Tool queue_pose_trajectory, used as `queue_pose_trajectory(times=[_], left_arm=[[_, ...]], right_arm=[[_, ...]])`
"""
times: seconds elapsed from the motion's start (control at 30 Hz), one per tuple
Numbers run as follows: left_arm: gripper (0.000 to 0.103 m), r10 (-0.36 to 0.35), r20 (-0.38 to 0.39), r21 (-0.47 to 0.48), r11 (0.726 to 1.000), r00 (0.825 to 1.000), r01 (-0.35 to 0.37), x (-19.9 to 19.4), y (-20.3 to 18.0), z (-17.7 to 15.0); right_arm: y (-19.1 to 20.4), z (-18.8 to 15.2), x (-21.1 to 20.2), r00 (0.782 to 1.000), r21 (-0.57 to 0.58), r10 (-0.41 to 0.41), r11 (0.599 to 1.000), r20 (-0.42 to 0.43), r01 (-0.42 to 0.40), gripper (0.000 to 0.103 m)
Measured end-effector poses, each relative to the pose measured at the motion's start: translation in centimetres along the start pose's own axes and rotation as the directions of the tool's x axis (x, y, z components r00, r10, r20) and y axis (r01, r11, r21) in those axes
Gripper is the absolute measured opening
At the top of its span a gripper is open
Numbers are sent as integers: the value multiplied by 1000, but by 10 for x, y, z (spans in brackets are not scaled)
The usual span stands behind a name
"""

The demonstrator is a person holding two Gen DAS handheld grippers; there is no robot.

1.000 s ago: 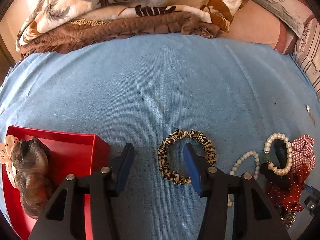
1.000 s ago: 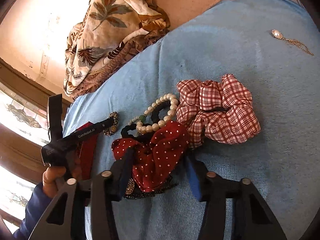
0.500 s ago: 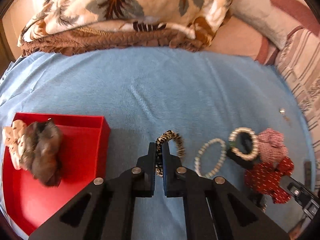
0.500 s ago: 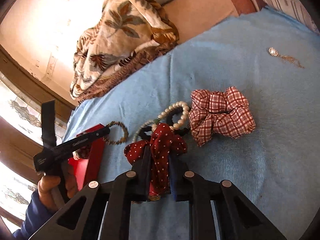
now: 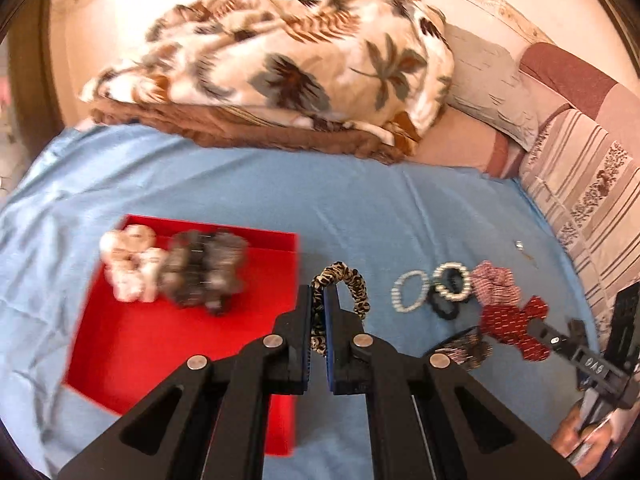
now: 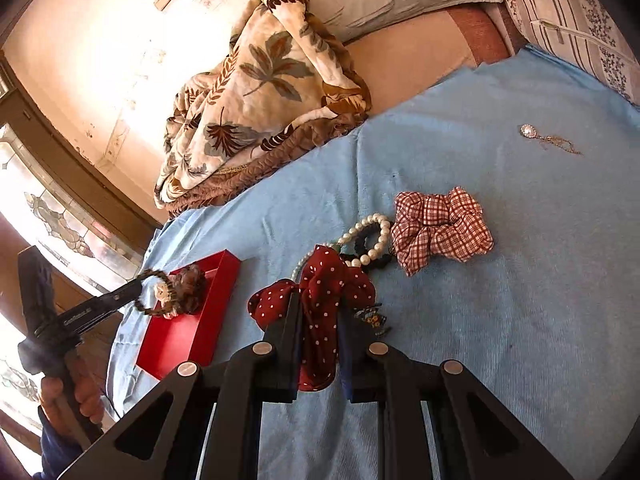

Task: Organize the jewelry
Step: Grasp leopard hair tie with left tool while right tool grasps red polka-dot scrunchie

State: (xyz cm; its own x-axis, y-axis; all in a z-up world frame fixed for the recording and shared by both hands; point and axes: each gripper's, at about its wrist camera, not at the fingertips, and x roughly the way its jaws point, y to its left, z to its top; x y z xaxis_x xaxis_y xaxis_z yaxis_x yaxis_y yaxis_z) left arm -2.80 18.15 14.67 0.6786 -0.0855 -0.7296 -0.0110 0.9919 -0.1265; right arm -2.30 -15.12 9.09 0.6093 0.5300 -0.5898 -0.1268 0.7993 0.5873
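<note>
Leopard scrunchie pinched in left hand-held gripper, beside red tray.

Leopard-print scrunchie, red tray, light blue bedcover. At three o'clock, a red-and-white checked scrunchie; beside it a dark red, white-dotted bow. Cream leaf-patterned blanket at twelve.

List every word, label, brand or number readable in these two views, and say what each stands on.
"GenRobot.AI": white lettering along the side of the left gripper, seen in the right wrist view. It is blurred, so the reading is tentative.
Small white marks on the body of the right gripper, seen in the left wrist view: too blurred to read.
No other text is visible.
</note>
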Motion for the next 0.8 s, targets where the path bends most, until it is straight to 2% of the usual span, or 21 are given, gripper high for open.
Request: queue_pose_trajectory(times=[0.17,0.27,0.43,0.6,0.8], left_arm=[[5,35,10,-61,998,999,-34,-15,46,-10],[5,80,7,-92,993,997,-79,-17,73,-19],[5,108,-10,-127,986,994,-109,-13,111,-32],[5,108,-29,-188,976,994,-111,-8,151,-40],[5,81,-63,-302,948,995,-96,9,204,-45]], right_arm=[[18,-8,0,1000,-33,-5,999,-20,4,17],[38,-16,3,999,-84,-6,996,-40,2,17],[81,-24,14,998,-175,1,985,-70,-14,16],[125,-29,37,993,-237,9,971,-115,-37,17],[181,-41,70,982,-288,45,953,-181,-97,17]])
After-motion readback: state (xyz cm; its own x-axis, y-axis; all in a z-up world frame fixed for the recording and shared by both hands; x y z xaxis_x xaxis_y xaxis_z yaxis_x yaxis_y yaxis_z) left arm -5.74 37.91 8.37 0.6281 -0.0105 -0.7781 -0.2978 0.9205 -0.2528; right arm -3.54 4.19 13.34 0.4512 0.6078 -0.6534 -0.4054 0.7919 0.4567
